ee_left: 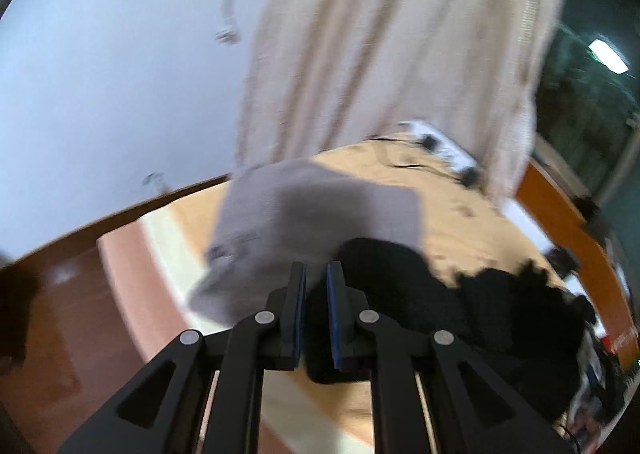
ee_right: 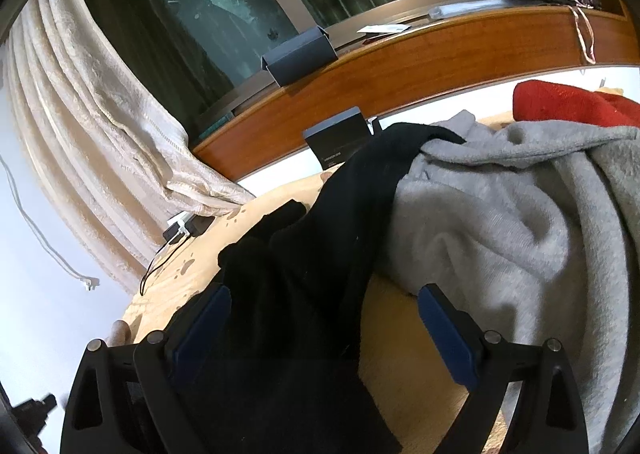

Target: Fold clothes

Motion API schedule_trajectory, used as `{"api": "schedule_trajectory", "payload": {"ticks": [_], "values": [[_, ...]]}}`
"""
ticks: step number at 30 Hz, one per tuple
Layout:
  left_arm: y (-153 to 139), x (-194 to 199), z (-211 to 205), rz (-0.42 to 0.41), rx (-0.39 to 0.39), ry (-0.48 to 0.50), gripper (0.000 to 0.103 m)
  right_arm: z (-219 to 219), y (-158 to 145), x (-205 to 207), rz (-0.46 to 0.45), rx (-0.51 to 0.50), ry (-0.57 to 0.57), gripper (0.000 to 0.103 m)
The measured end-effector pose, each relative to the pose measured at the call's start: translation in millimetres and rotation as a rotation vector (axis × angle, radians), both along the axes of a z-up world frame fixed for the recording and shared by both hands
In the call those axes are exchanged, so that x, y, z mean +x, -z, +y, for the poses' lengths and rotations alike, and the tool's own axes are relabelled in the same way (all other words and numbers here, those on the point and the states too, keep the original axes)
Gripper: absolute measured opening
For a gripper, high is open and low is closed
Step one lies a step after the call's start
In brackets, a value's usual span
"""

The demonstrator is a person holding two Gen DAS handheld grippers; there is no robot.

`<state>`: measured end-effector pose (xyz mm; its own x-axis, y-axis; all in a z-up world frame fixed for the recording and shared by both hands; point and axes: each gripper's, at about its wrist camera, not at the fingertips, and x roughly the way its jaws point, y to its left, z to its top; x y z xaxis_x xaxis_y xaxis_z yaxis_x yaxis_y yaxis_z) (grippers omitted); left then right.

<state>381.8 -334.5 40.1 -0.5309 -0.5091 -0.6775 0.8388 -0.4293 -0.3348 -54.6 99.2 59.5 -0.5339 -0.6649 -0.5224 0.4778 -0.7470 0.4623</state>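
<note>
Black garment (ee_right: pixel 304 254), grey sweatshirt (ee_right: pixel 500 222), red cloth (ee_right: pixel 560 102), cream curtain (ee_right: pixel 92 134).

Left tongs (ee_left: pixel 316 278) nearly closed, tilted down; right tongs (ee_right: pixel 324 306) spread wide.

Each view looks forward and down from just behind its own hand-held gripper, close over the bed (ee_left: pixel 452 190), and both share the black garment (ee_right: pixel 304 254), the cream curtain (ee_left: pixel 392 46) and the wooden sill (ee_right: pixel 400 70) beyond.
</note>
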Motion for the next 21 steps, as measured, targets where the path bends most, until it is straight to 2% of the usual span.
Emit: {"api": "schedule_trajectory", "payload": {"ticks": [2,3,6,9,10,11,14,18,21], "values": [[5,1,0,-0.008,0.024,-0.014,0.022,-1,-2,2,0.009,0.008,-0.003,0.097],[7,0,1,-0.015,0.031,-0.009,0.029,-2,-2,3,0.013,0.011,-0.005,0.097],[6,-14,17,-0.024,0.027,0.077,0.046,-3,-3,4,0.021,0.018,-0.008,0.097],[-2,-38,41,-0.005,0.032,0.196,0.057,-4,-3,5,0.019,0.02,-0.008,0.097],[-10,-46,49,-0.001,0.039,0.236,0.065,-4,-3,5,0.018,0.021,-0.006,0.097],[-19,-58,56,0.001,0.052,0.286,0.068,-4,-3,4,0.017,0.022,-0.004,0.097],[-24,-103,71,0.069,0.152,0.445,0.071,-3,-3,4,0.017,0.024,0.0,0.097],[-28,-163,82,0.09,0.22,0.521,0.074,0,-3,2,0.017,0.024,0.008,0.097],[-20,-191,72,0.129,0.314,0.556,0.075,1,-3,0,0.011,0.023,0.013,0.097]]}}
